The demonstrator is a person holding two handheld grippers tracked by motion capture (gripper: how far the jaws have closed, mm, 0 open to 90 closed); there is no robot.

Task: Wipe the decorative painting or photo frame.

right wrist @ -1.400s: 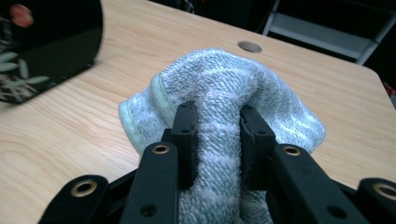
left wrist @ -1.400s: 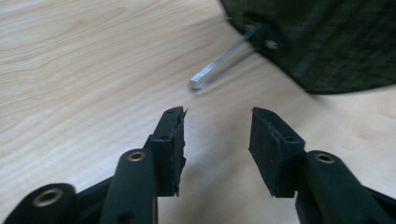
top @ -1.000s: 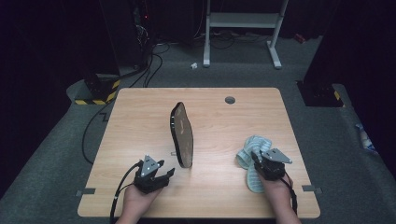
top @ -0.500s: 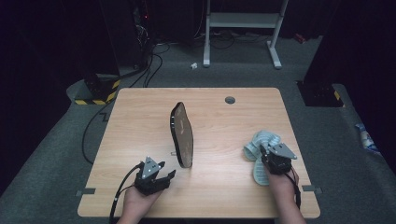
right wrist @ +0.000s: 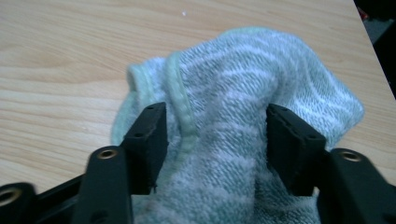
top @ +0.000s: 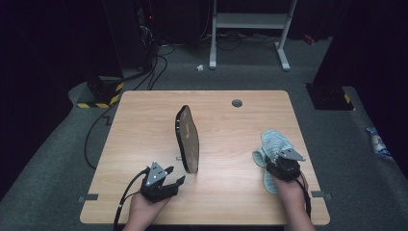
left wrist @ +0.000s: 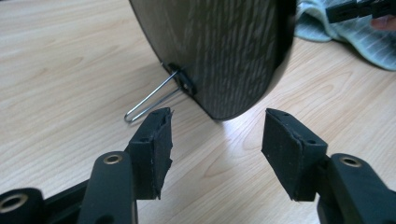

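The right gripper (right wrist: 212,140), its jaws just spread wide over the soft towel (right wrist: 243,93), should pinch one thick fold so it won't slip

Crumpled pale-green striped towel (top: 274,147) lies at table's (top: 226,130) right edge

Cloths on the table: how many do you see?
1. A pale green striped cloth lies bunched near the table's right edge, by the right tool. More could be hidden behind the upright board.
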